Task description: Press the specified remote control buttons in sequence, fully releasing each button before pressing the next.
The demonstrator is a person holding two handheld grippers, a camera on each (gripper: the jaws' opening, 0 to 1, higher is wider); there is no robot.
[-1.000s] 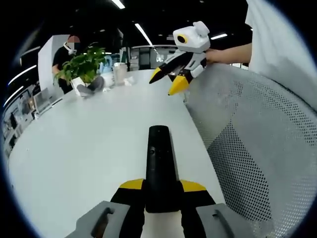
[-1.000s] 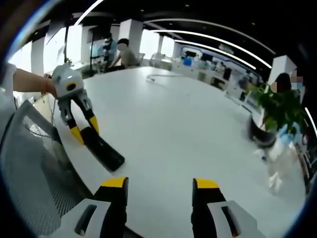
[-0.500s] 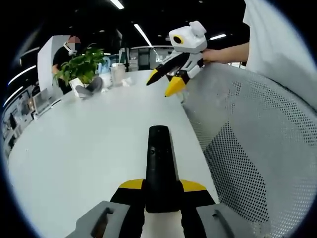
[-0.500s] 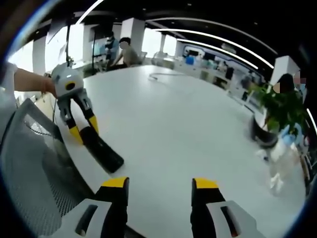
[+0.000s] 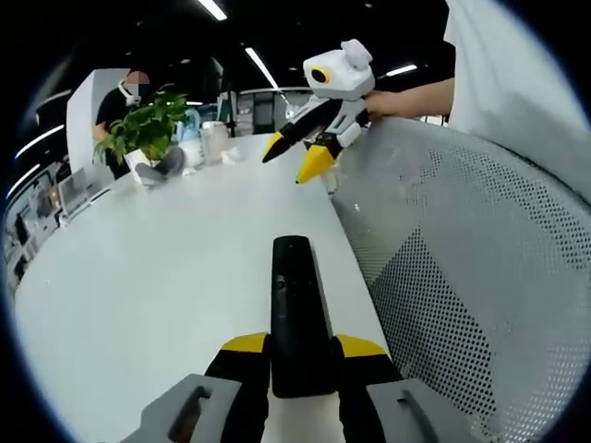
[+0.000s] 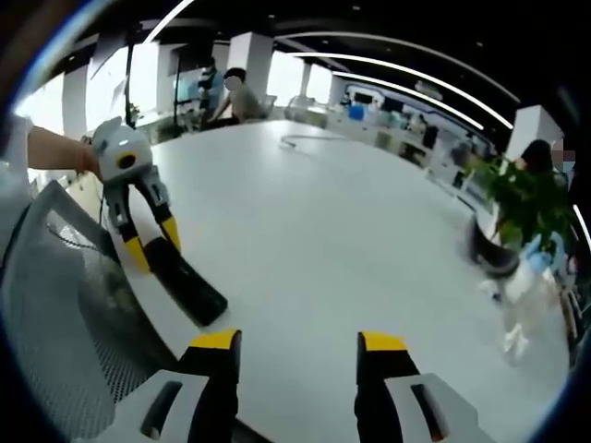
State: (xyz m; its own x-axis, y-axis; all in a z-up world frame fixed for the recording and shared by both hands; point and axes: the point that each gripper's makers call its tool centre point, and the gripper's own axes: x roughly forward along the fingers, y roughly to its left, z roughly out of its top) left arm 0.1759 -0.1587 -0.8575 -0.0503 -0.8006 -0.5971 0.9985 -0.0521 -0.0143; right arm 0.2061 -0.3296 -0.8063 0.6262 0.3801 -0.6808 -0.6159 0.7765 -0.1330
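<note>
Remote control (image 5: pixel 295 309) was clamped at its near end by the left gripper (image 5: pixel 301 355), resting along the white table's (image 5: pixel 148 277) edge. Right gripper (image 6: pixel 297 355), jaws spread and empty, was best lowered squarely onto one button, then lifted fully.

left gripper: (image 5: pixel 302 355) jaws rise from 6 o'clock in the left gripper view, yellow tips closed snug on the black remote (image 5: pixel 296 309) between them; in the right gripper view it sits at about 9 o'clock, angled down with the same remote at its tips
left arm: bare forearm (image 6: pixel 55 152) comes in from 9 o'clock in the right gripper view, reaching to the back of that gripper
right gripper: (image 6: pixel 300 346) jaws spread apart, holding nothing; in the left gripper view it hangs at about 12 o'clock, yellow tips pointing down and to the left
right arm: bare forearm (image 5: pixel 411 97) enters from 2 o'clock in the left gripper view, white sleeve (image 5: pixel 512 74) above it
</note>
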